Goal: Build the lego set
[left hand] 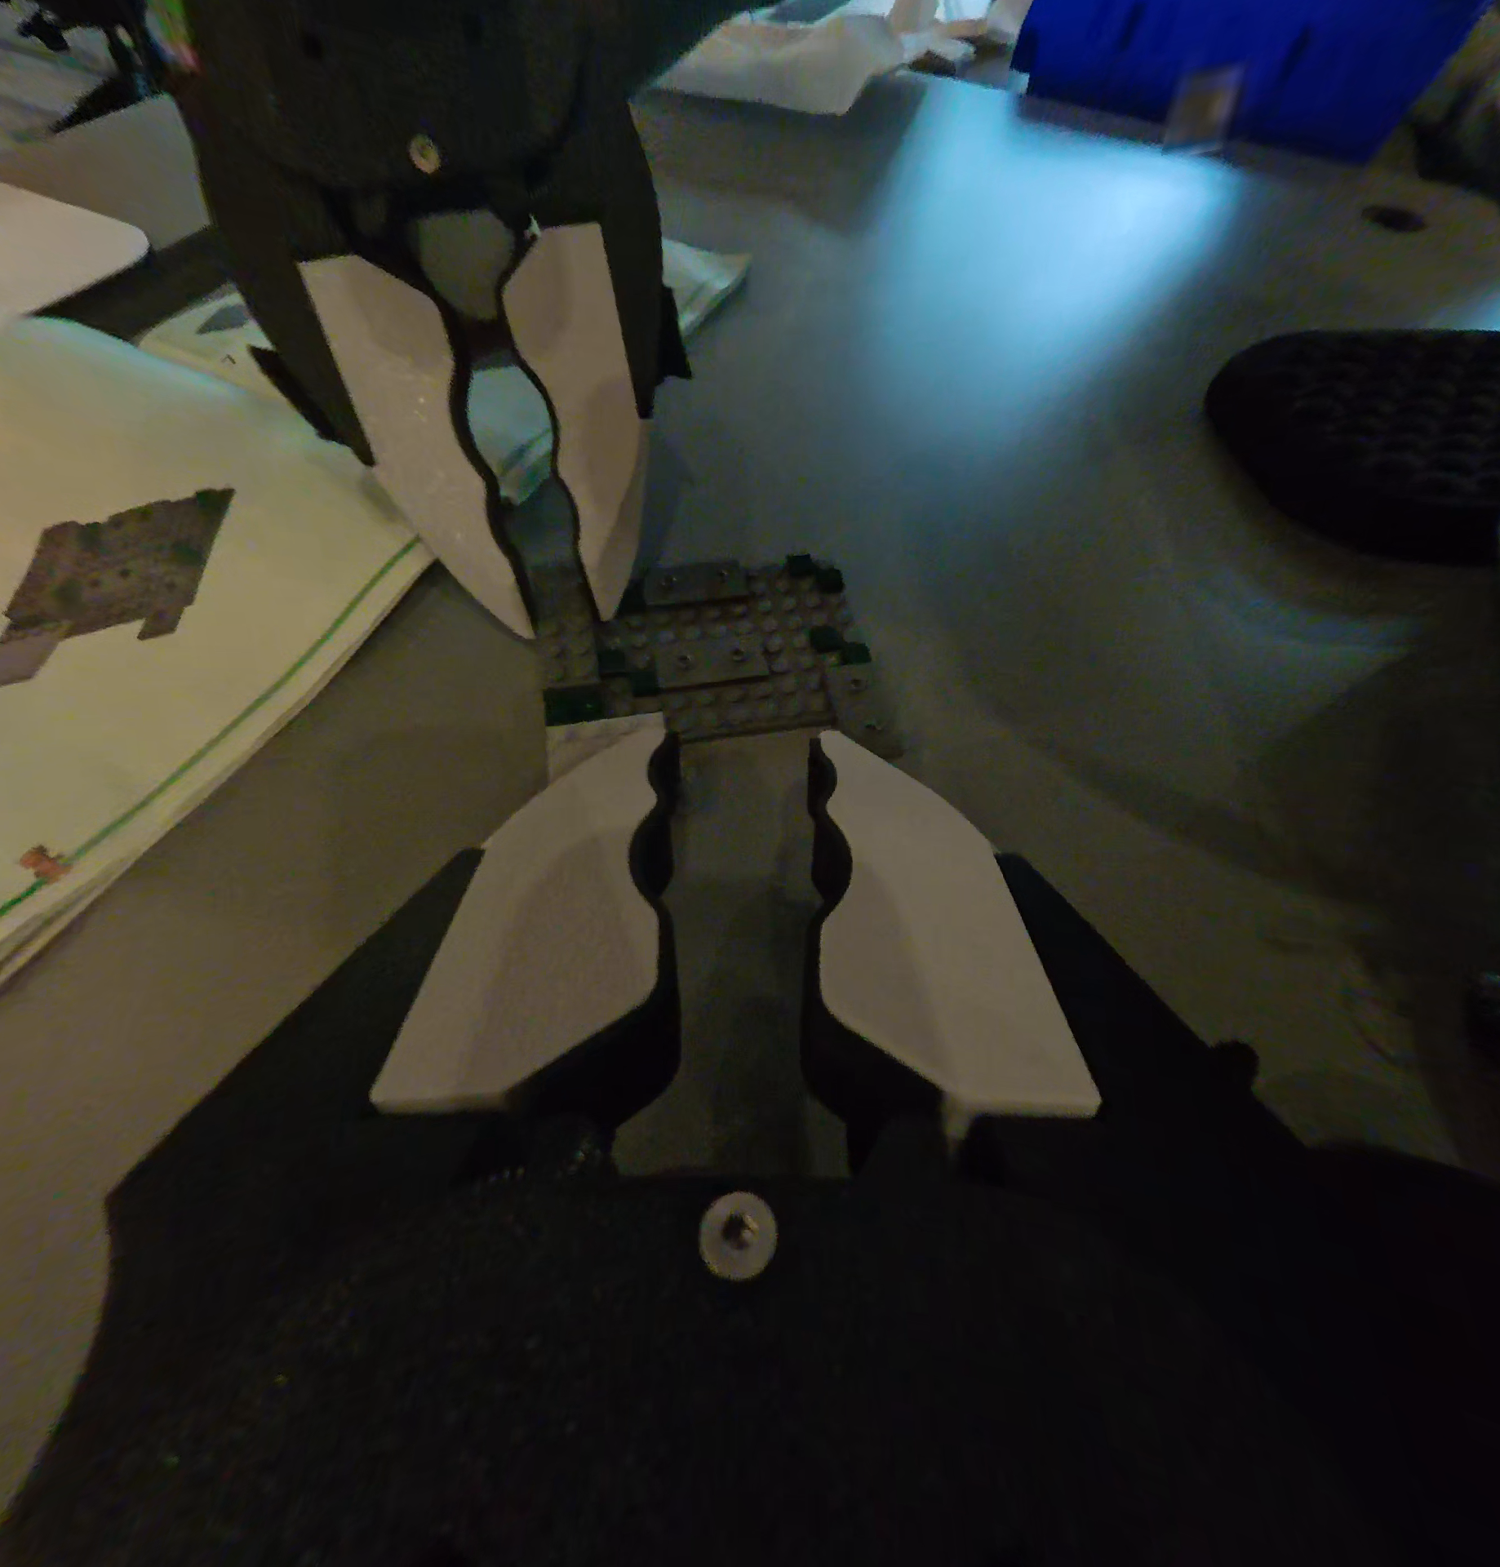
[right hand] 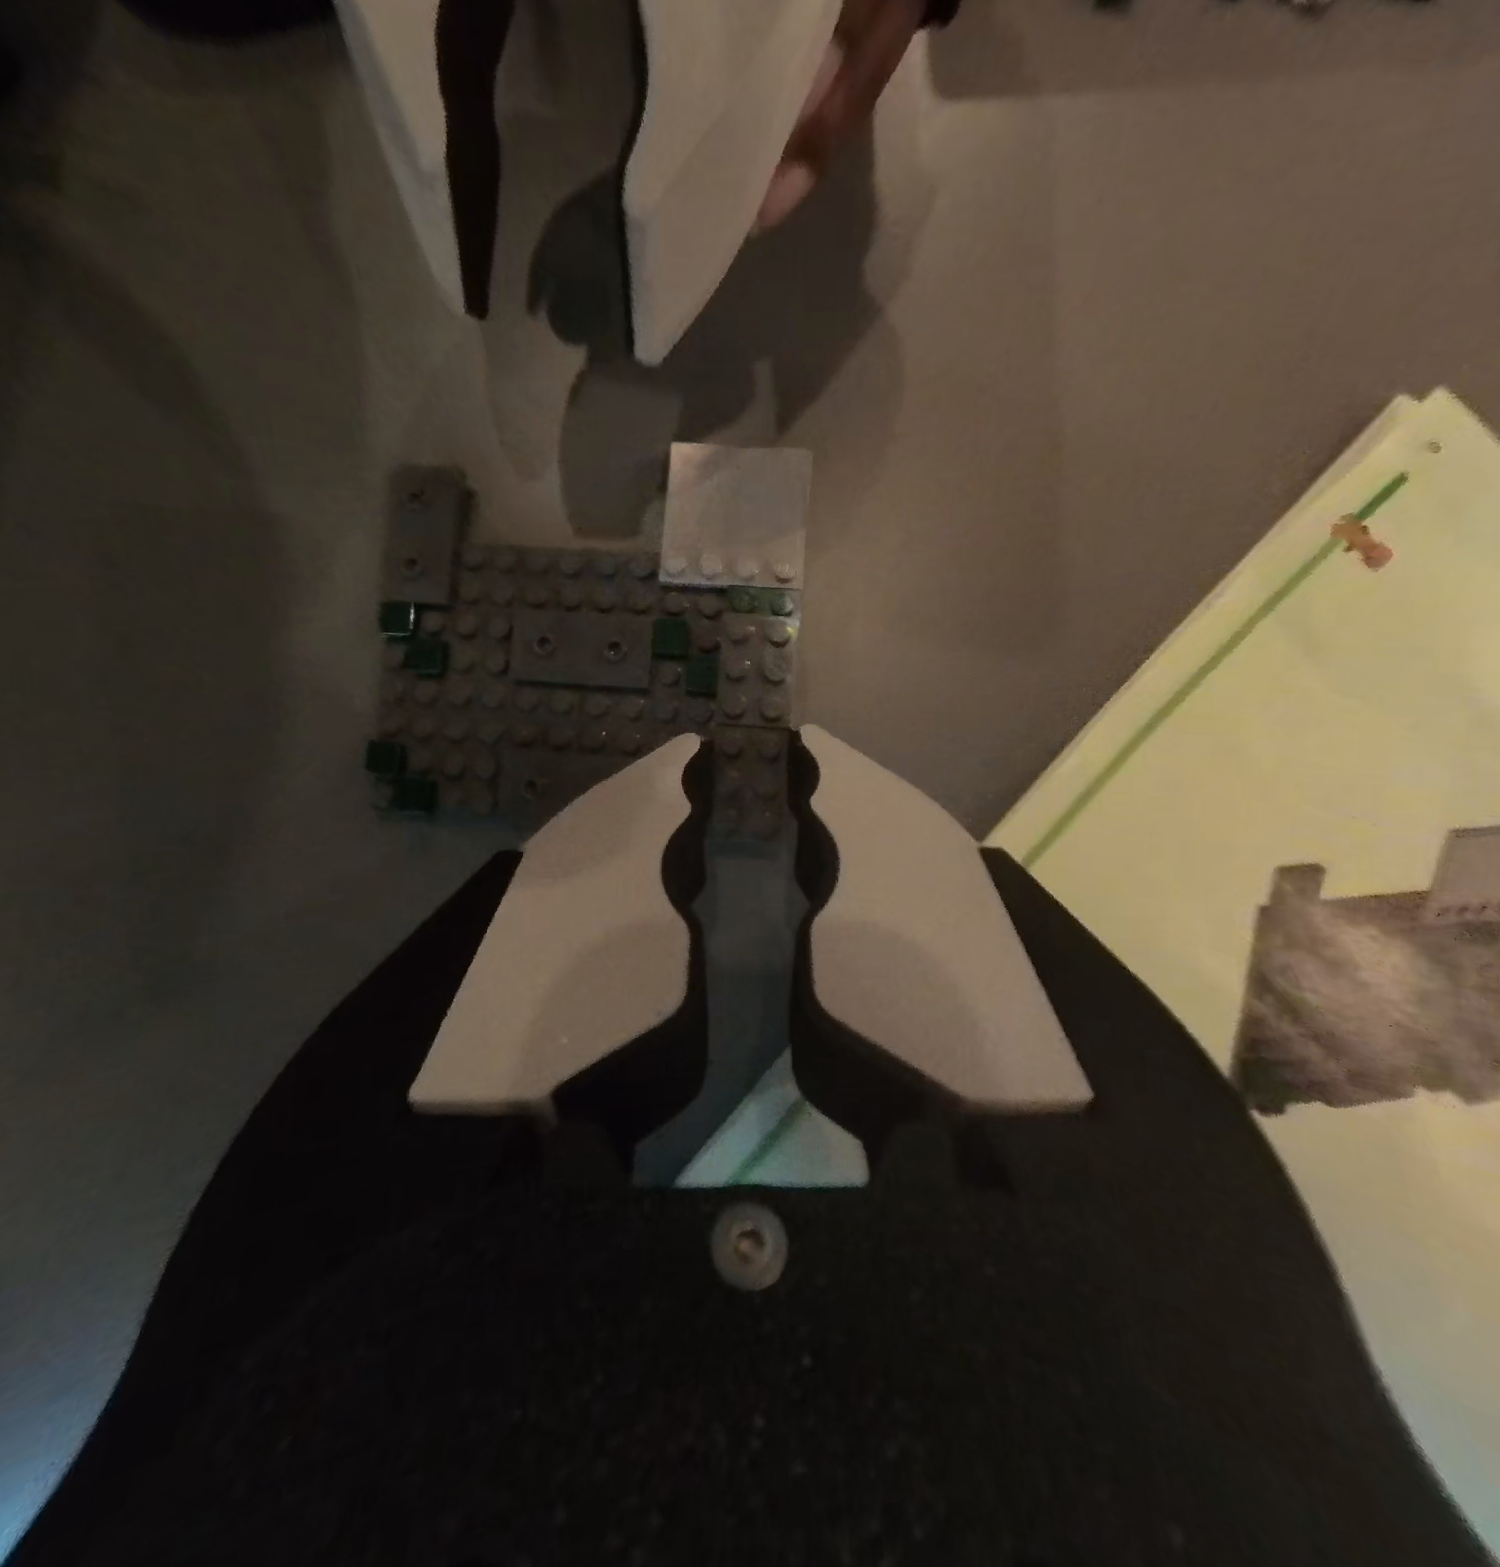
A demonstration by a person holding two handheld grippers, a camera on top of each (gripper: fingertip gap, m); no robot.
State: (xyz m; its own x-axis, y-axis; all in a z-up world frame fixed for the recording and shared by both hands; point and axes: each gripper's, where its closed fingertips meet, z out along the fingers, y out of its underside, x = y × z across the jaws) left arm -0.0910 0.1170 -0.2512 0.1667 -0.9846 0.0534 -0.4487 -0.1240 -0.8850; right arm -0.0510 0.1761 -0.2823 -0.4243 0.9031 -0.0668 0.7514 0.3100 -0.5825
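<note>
Flat on the grey worktop (right hand: 178, 424): a dark grey Lego build (right hand: 543, 678), studded all over, dotted with small dark green tiles (right hand: 669, 636), with a light grey plate (right hand: 738, 509) at one corner. Right tongs (right hand: 748, 733) clenched on the build's narrow two-stud arm, one finger on each side. Left tongs (left hand: 742, 738) released, nothing between the fingers, tips just short of the build's edge. Beside the build, an open instruction booklet (right hand: 1238, 721), a green line across the page.

Flat grey studded lego build (right hand: 560, 678), dark green tiles, on grey table (right hand: 178, 509)
</note>
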